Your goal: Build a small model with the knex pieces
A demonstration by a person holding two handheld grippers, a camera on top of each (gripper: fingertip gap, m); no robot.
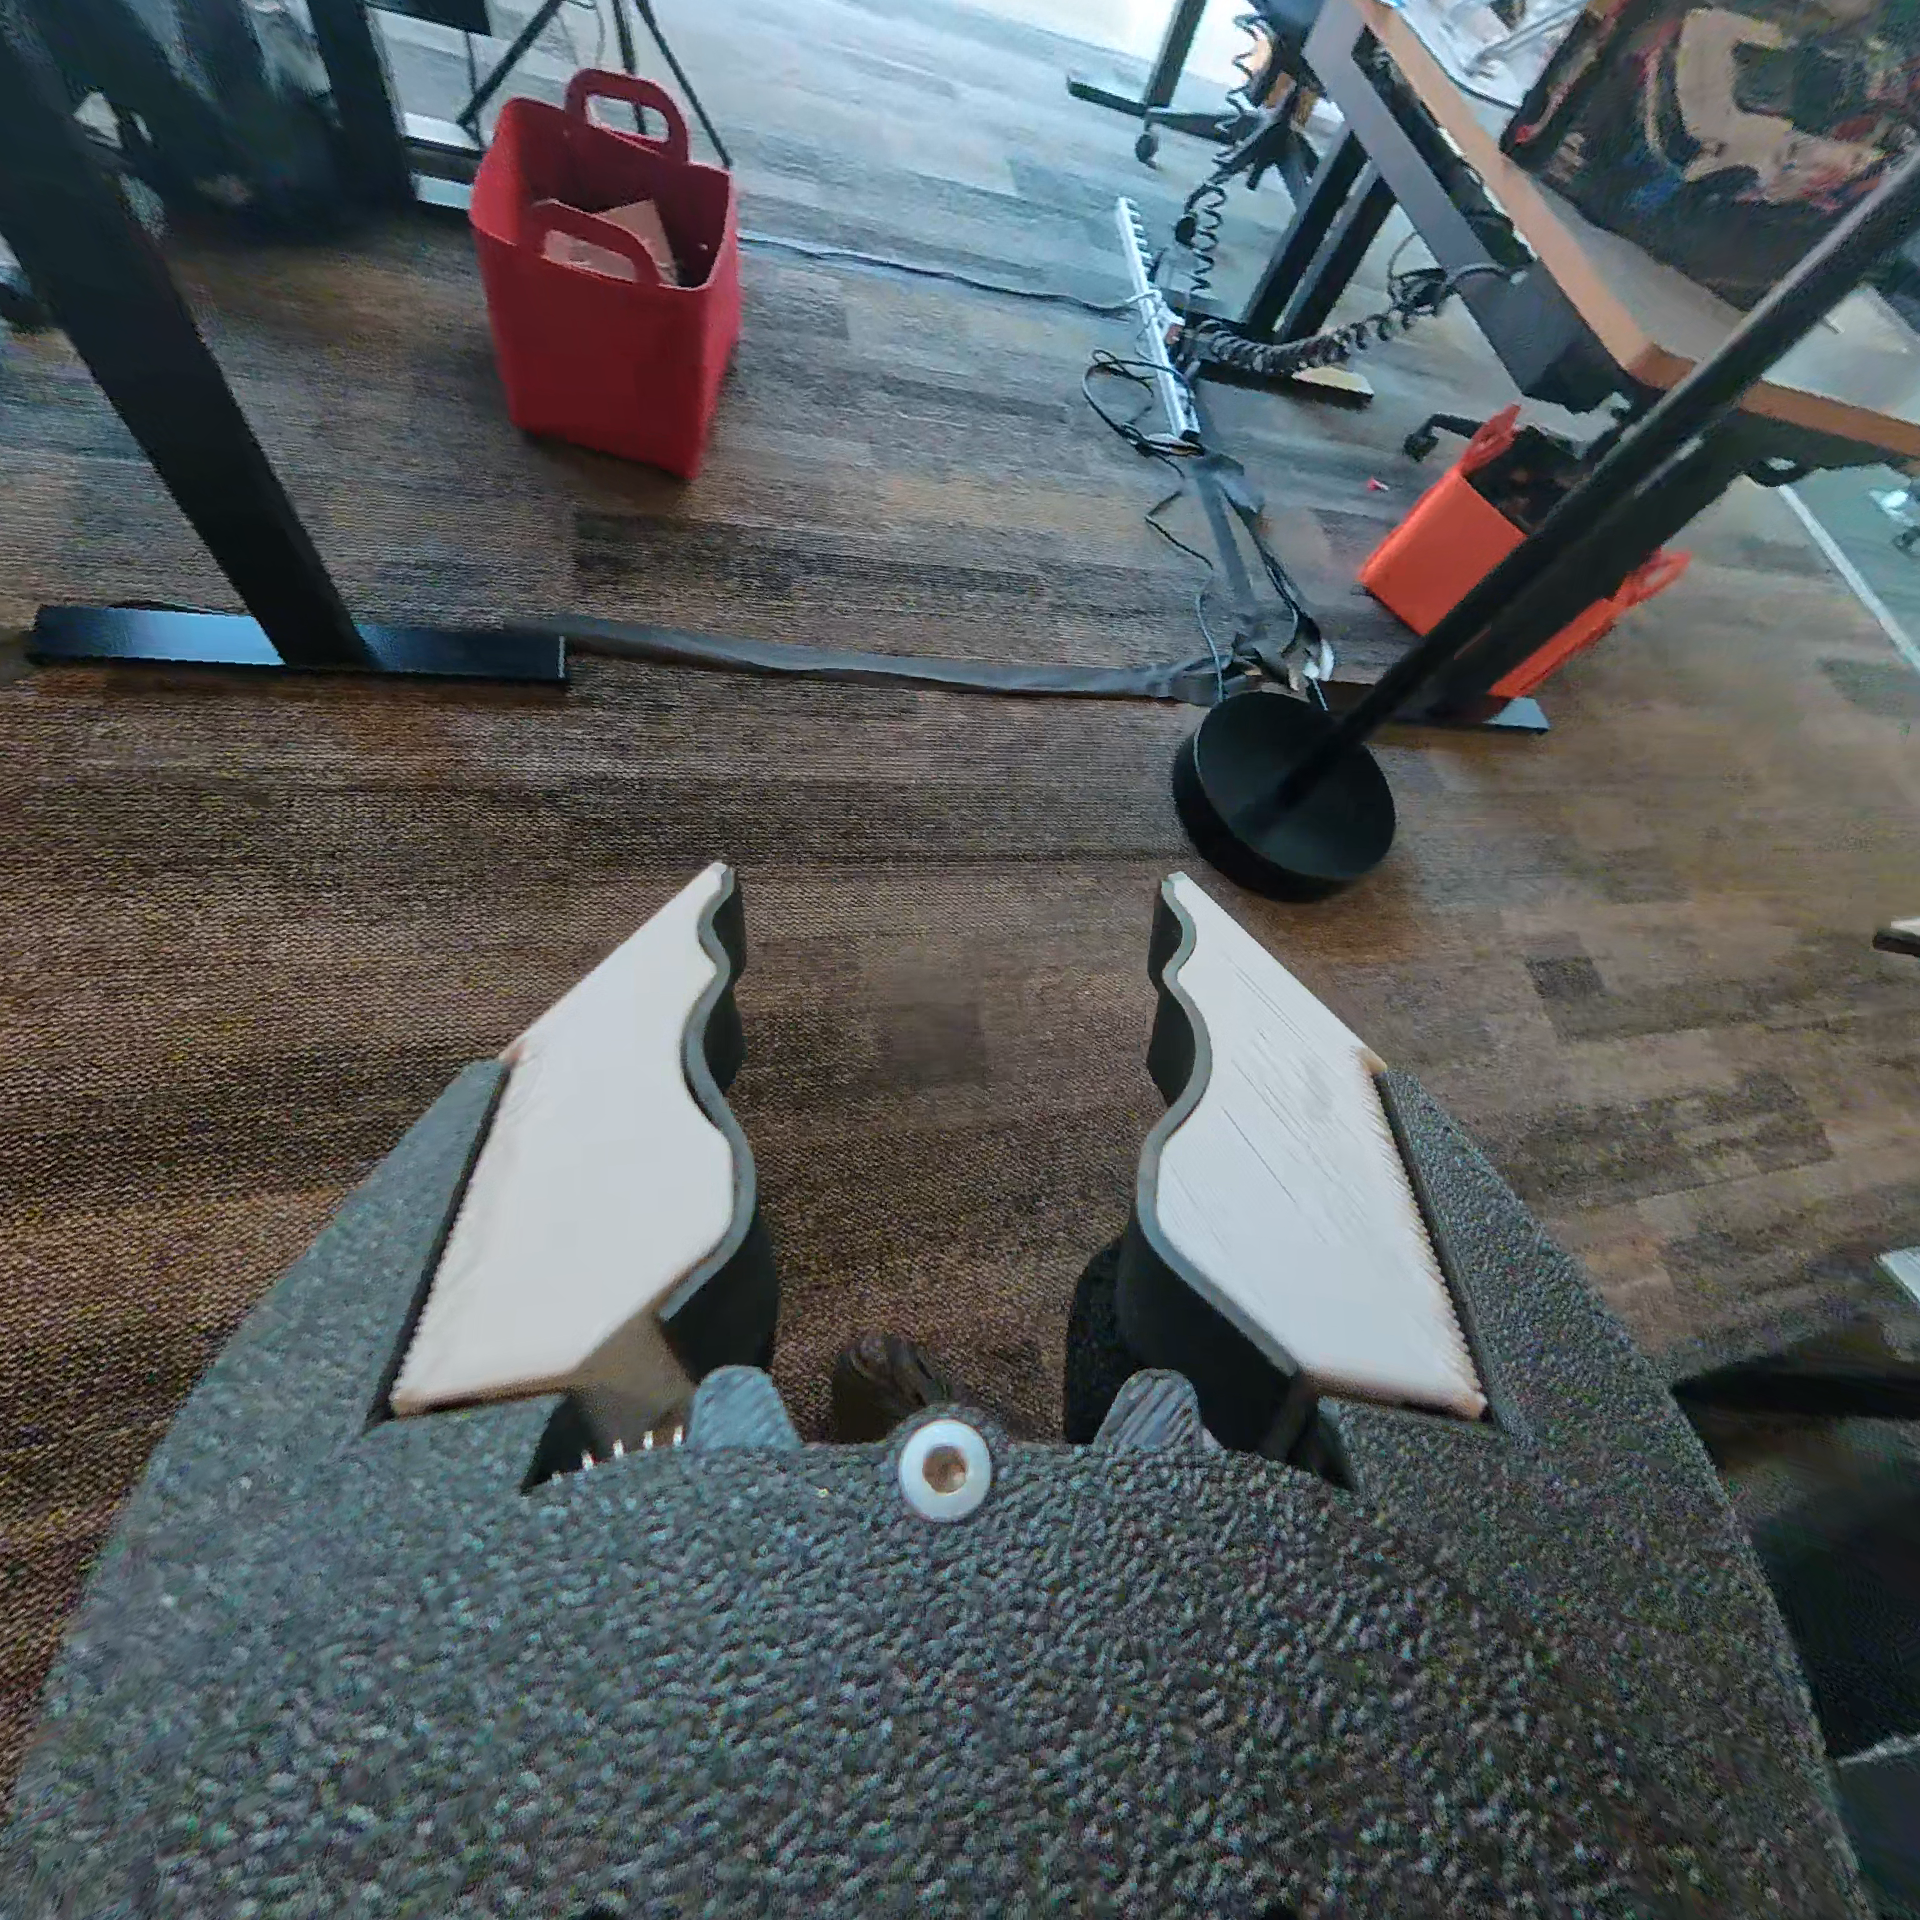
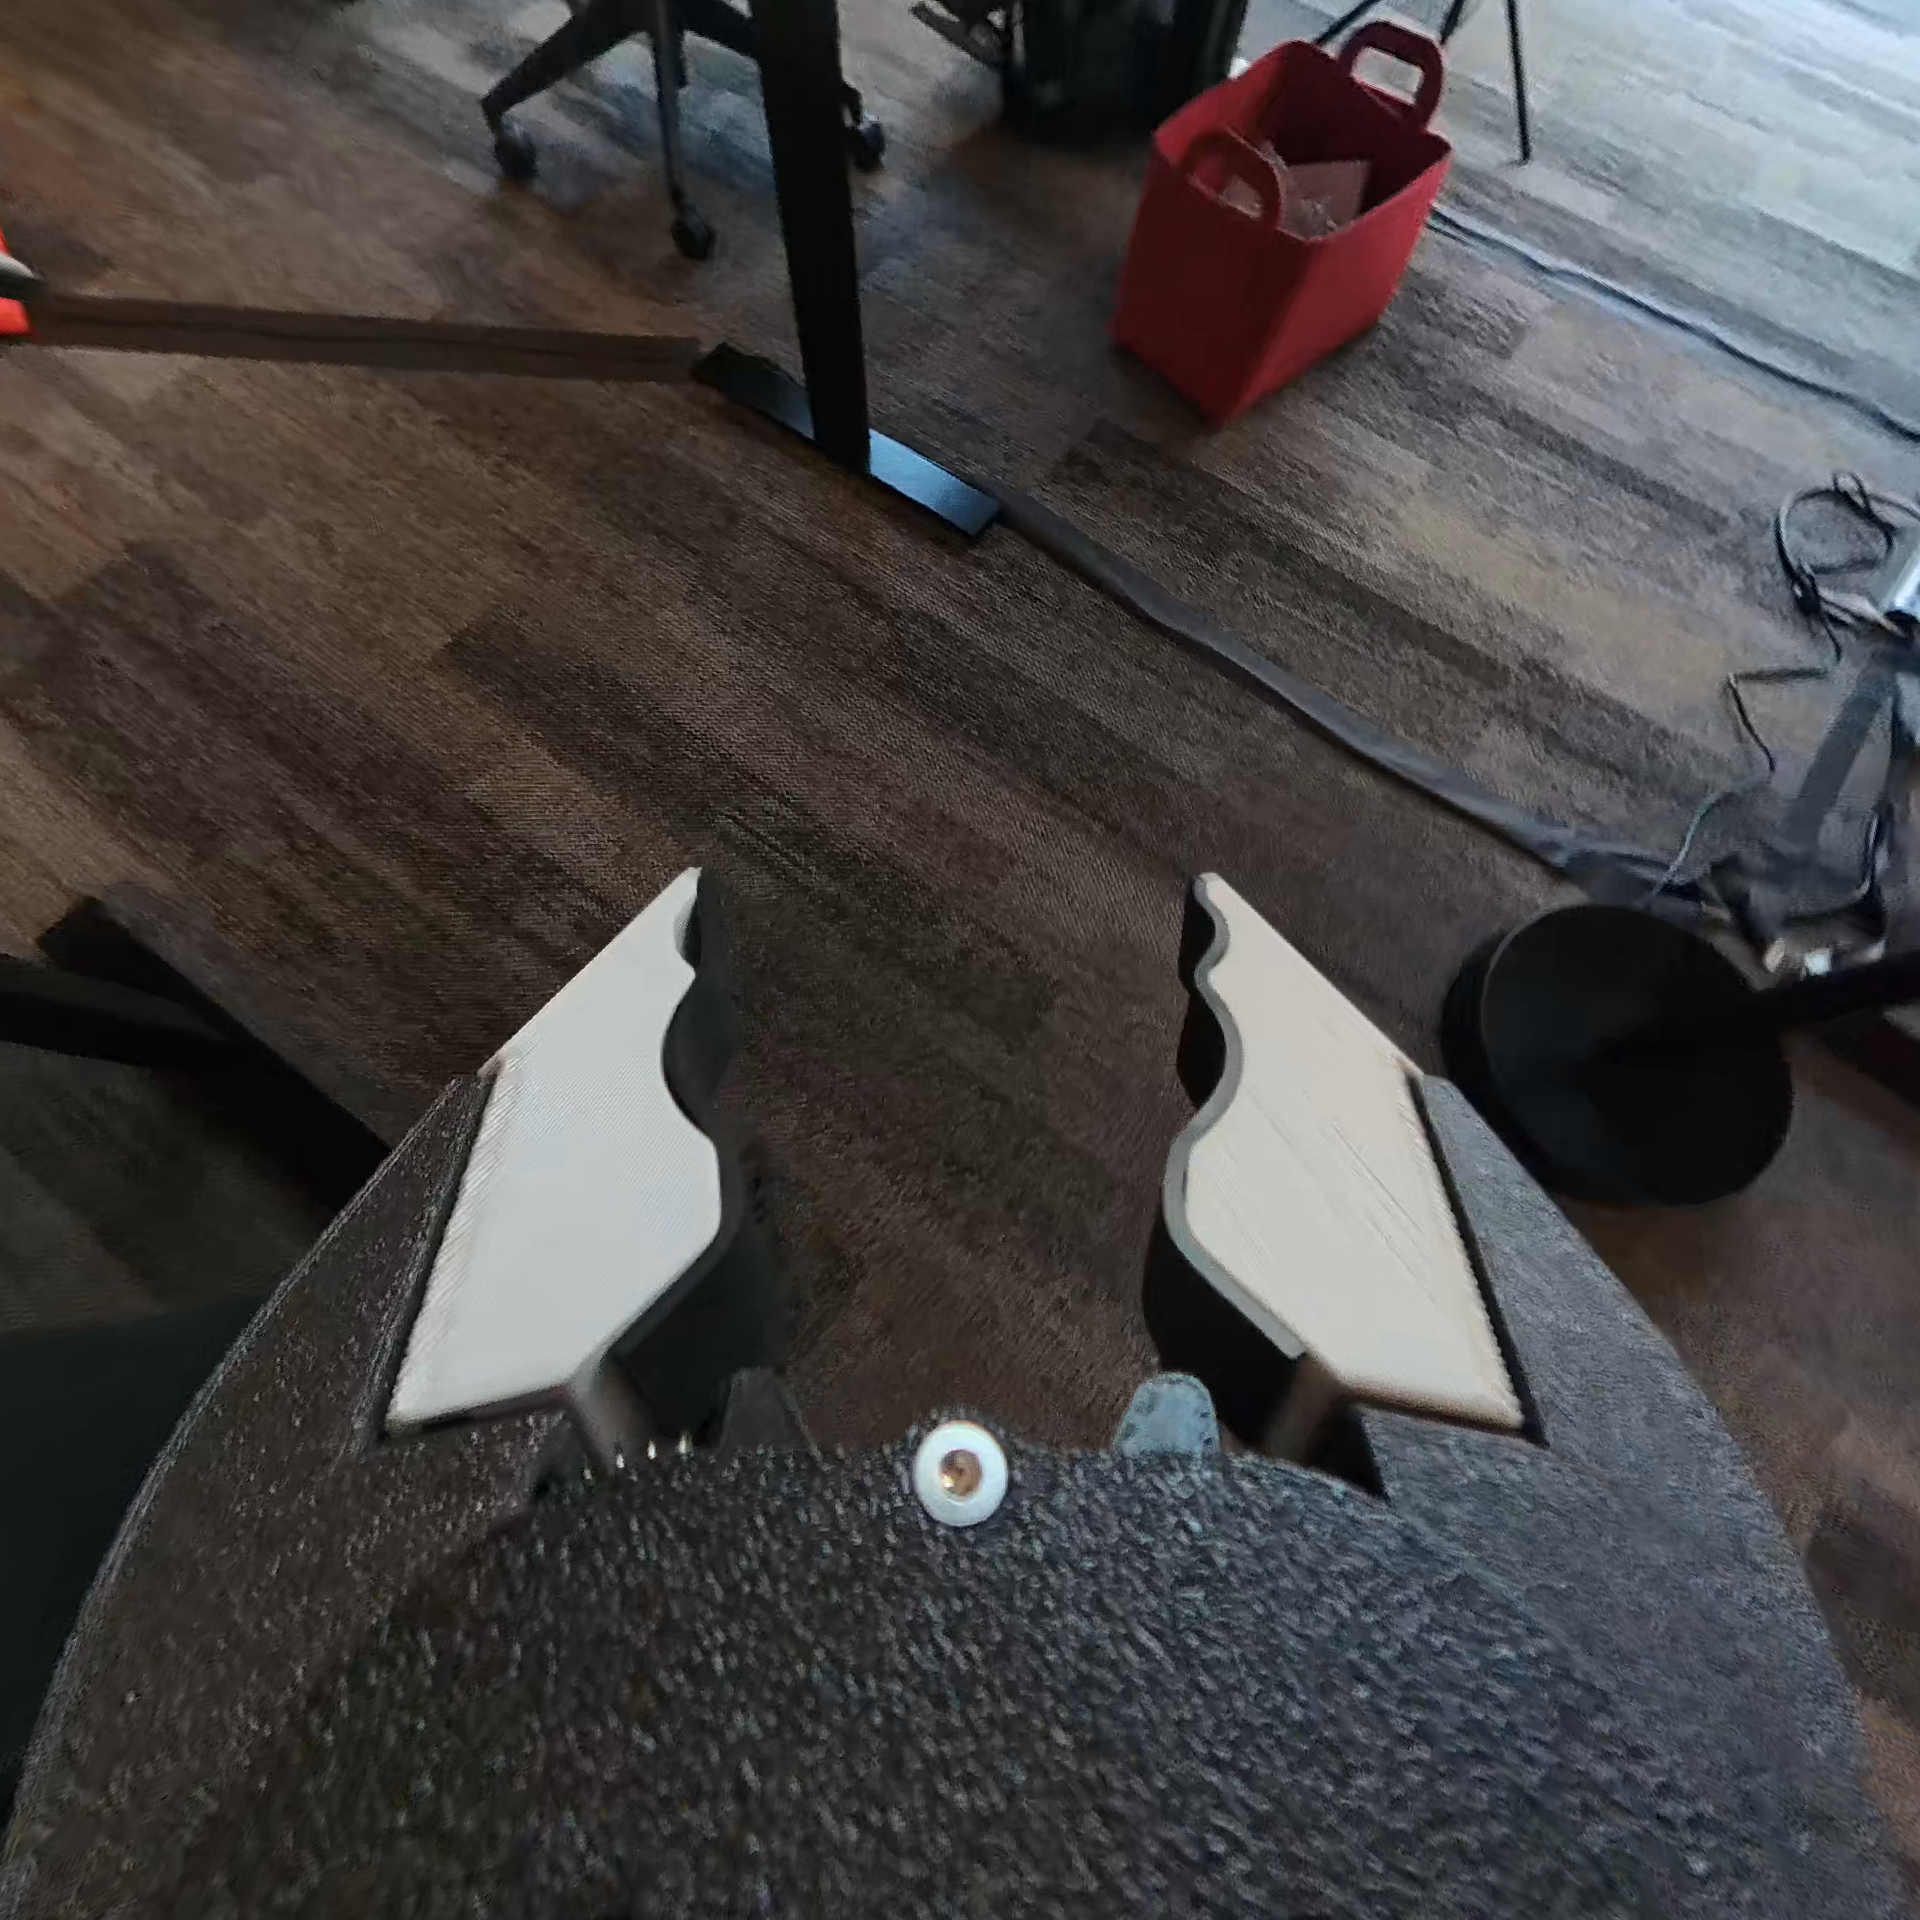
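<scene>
My left gripper (image 1: 951,894) is open and empty, held above brown carpet (image 1: 727,852). Nothing lies between its pale fingers (image 1: 613,1132). The nearest thing is a black round stand base (image 1: 1283,795) just ahead to the right, with a black pole rising from it. My right gripper (image 2: 945,899) is also open and empty over the carpet (image 2: 883,727). The same black round base (image 2: 1631,1049) sits to its right. A red felt bag (image 1: 608,281) with handles stands farther off on the floor; it also shows in the right wrist view (image 2: 1273,229).
A black desk leg and flat foot (image 1: 301,644) stand left; a taped cable cover (image 1: 883,665) crosses the floor. An orange bin (image 1: 1475,561), a power strip and loose cables (image 1: 1174,343) lie right under a wooden desk (image 1: 1621,312). An office chair base (image 2: 665,114) is far left.
</scene>
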